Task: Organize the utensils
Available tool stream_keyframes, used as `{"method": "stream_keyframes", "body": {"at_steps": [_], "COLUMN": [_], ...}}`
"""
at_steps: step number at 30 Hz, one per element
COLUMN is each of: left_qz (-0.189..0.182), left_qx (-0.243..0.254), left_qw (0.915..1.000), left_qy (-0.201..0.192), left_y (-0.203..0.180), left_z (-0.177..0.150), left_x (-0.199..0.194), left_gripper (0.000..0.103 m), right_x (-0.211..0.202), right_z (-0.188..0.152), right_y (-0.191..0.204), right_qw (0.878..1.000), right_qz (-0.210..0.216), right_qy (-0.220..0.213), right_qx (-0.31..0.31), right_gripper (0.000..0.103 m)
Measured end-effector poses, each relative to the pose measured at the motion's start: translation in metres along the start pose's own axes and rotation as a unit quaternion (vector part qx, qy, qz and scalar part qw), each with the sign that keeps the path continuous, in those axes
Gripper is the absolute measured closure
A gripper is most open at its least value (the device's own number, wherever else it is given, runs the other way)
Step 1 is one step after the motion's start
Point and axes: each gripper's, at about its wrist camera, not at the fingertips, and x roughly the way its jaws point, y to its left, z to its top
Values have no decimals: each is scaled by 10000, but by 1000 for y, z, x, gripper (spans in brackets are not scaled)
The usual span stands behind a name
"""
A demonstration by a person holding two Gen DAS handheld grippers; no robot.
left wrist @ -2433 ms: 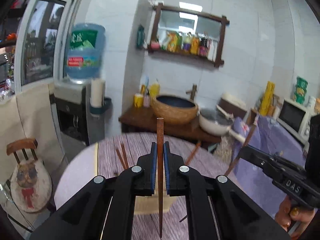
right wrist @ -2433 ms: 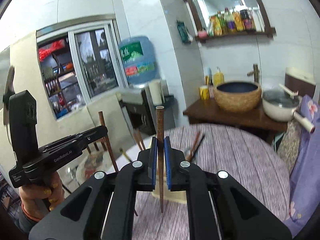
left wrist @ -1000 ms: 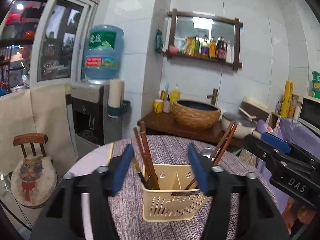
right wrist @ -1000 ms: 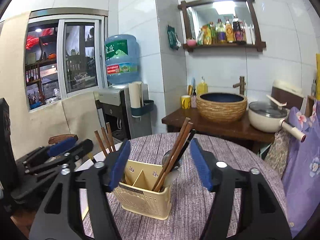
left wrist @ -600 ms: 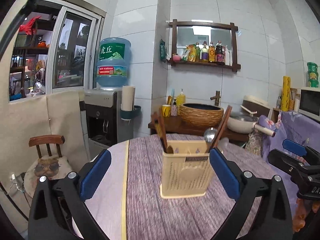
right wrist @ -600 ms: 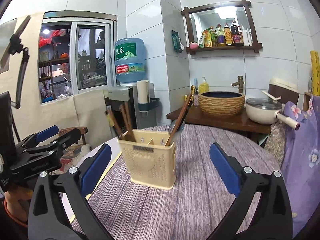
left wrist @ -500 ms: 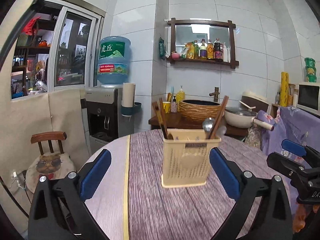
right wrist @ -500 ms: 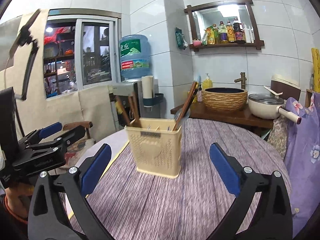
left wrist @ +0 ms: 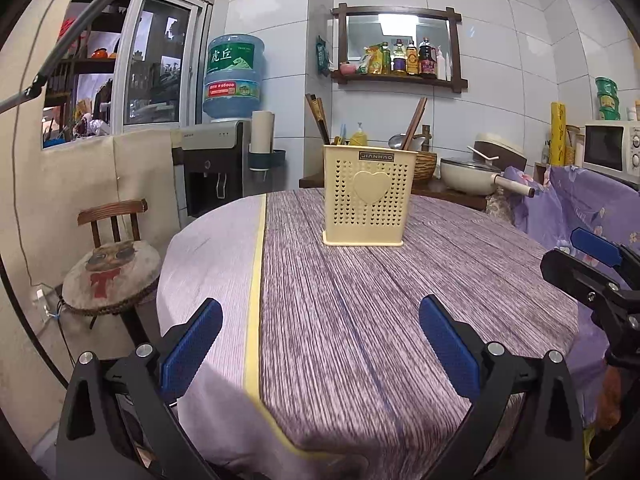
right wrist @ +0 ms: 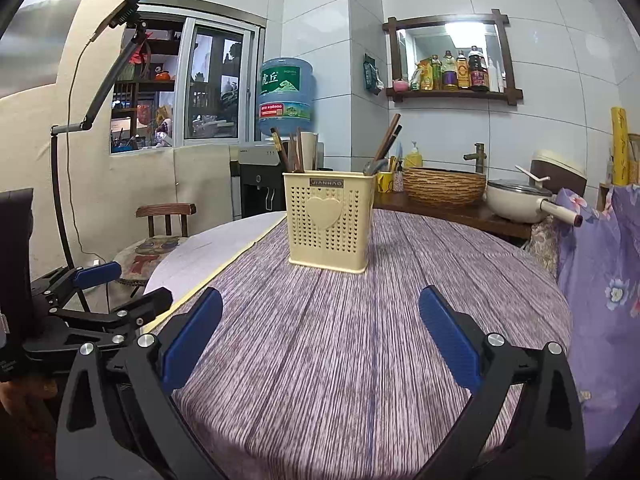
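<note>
Now both sets of jaws stand released and empty, having just opened off the chopsticks [left wrist: 414, 122] they carried, and both have drawn back from the holder [left wrist: 366, 196]. It stands on the tabletop [left wrist: 360, 304] well ahead of the left gripper [left wrist: 320, 344] and right gripper [right wrist: 320, 338], chopsticks upright inside. Nothing loose shows nearby, so the sorting looks done.

The left gripper [left wrist: 320, 340] and the right gripper [right wrist: 320, 328] both point slightly downward, jaws spread wide, nothing between them.
</note>
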Motion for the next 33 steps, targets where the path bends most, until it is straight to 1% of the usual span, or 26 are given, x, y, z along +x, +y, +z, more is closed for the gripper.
{"method": "stream_keyframes", "body": {"at_steps": [4, 6, 8, 14, 33], "left_qz": [-70, -122, -167, -140, -167], "left_qx": [75, 48, -7, -50, -63], "left_qw": [9999, 9998, 9997, 9997, 9996], "left_qy": [-134, -142, -174, -218, -231], "left_y": [-2, -3, -2, 0, -1], "left_z": [-7, -8, -8, -8, -10], "left_x": [-13, -15, -15, -16, -20], "left_gripper": [5, 5, 5, 5, 5], "right_x": [-11, -14, -15, -17, -17], "right_z": [-10, -13, -12, -7, -6], "right_y": [0, 0, 1, 1, -6], "right_qw": [10000, 10000, 10000, 9999, 9999], "right_qz": [-30, 76, 74, 85, 73], "right_qy": [0, 46, 9, -82, -37], "right_qx": [-10, 21, 29, -1, 100], "right_gripper": [6, 6, 6, 6, 6]}}
